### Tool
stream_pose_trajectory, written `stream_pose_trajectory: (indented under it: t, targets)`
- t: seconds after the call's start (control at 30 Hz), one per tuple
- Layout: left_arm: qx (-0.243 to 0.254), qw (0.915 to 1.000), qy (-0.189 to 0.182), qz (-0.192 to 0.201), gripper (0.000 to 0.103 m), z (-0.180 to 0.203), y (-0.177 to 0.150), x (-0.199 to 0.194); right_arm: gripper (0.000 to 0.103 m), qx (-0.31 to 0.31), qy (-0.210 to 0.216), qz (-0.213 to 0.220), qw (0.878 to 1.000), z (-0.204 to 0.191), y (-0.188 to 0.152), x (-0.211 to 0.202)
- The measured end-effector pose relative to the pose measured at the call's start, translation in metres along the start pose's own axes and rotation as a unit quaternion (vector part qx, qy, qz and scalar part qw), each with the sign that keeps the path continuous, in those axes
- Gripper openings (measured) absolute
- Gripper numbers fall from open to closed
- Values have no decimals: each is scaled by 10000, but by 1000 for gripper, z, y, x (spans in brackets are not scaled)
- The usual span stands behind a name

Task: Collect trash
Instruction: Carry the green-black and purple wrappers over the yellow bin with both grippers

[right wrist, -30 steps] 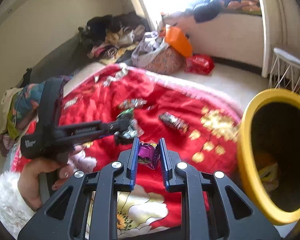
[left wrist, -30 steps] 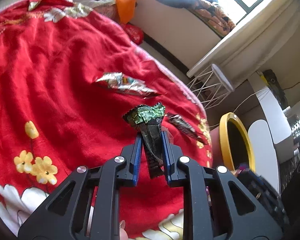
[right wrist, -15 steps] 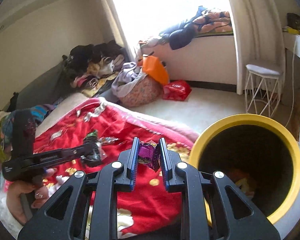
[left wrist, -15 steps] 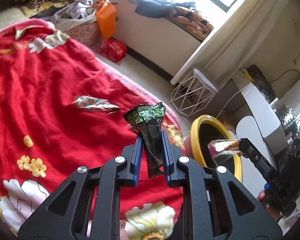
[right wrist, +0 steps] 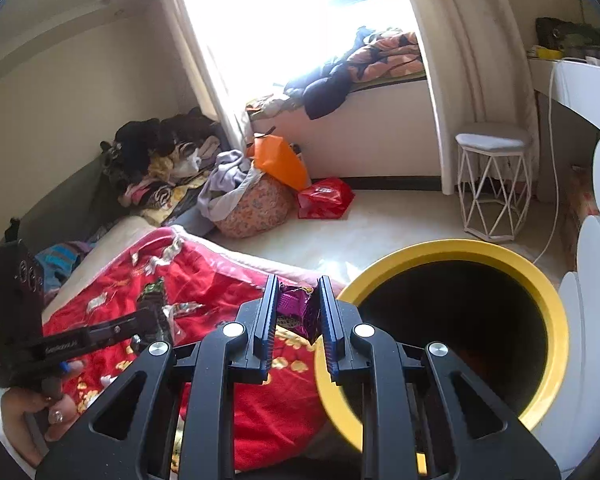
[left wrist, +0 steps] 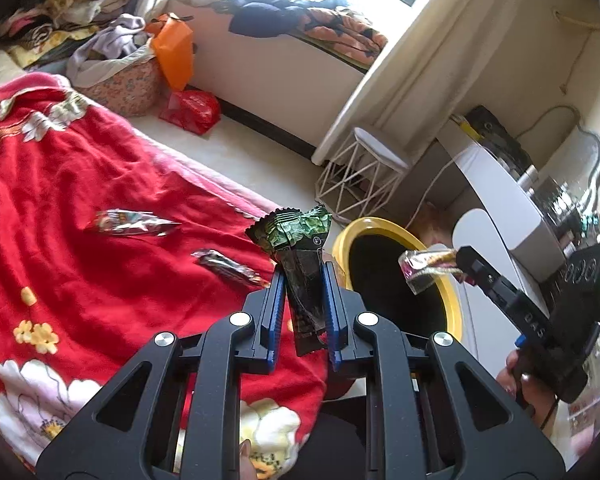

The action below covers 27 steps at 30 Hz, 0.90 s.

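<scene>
My left gripper (left wrist: pixel 303 280) is shut on a green and black snack wrapper (left wrist: pixel 300 240), held above the red blanket's edge just left of the yellow-rimmed bin (left wrist: pixel 404 236). My right gripper (right wrist: pixel 298 300) is shut on a purple wrapper (right wrist: pixel 296 308), at the bin's (right wrist: pixel 460 248) left rim; from the left wrist view the right gripper (left wrist: pixel 456 264) holds that wrapper (left wrist: pixel 424 268) over the bin's mouth. Two more wrappers lie on the blanket: a silvery one (left wrist: pixel 130 222) and a dark one (left wrist: pixel 228 266).
The red floral blanket (left wrist: pixel 80 184) covers the bed. A white wire stool (right wrist: pixel 494 184), a red bag (right wrist: pixel 324 198), an orange bag and a laundry basket (right wrist: pixel 252 204) stand on the floor by the window seat. A white desk (left wrist: pixel 500 184) is right of the bin.
Both grippers have swung right from over the blanket toward the bin with their wrappers held. The right gripper now reaches the bin's rim and its mouth looms larger.
</scene>
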<state>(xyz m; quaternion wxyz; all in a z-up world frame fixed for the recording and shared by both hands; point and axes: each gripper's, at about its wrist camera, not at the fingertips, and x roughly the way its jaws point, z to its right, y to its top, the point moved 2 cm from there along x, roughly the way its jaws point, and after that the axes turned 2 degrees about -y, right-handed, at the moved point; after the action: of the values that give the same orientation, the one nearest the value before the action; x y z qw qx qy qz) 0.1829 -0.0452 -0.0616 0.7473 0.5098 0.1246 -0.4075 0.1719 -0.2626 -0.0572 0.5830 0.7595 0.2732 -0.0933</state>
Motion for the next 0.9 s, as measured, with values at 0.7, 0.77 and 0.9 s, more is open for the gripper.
stream_pose_trajectory:
  t: [0.7, 0.77, 0.9]
  targets:
    - [665, 9969, -279, -300, 13, 62, -17, 31, 19, 416, -711, 299, 9962, 56, 4, -16]
    - [702, 9965, -302, -341, 13, 66, -20, 35, 19, 451, -817, 323, 9951, 62, 3, -16]
    - [805, 9953, -338, -414, 13, 76, -26, 42, 19, 478, -1031, 355, 9929, 72, 1, -18]
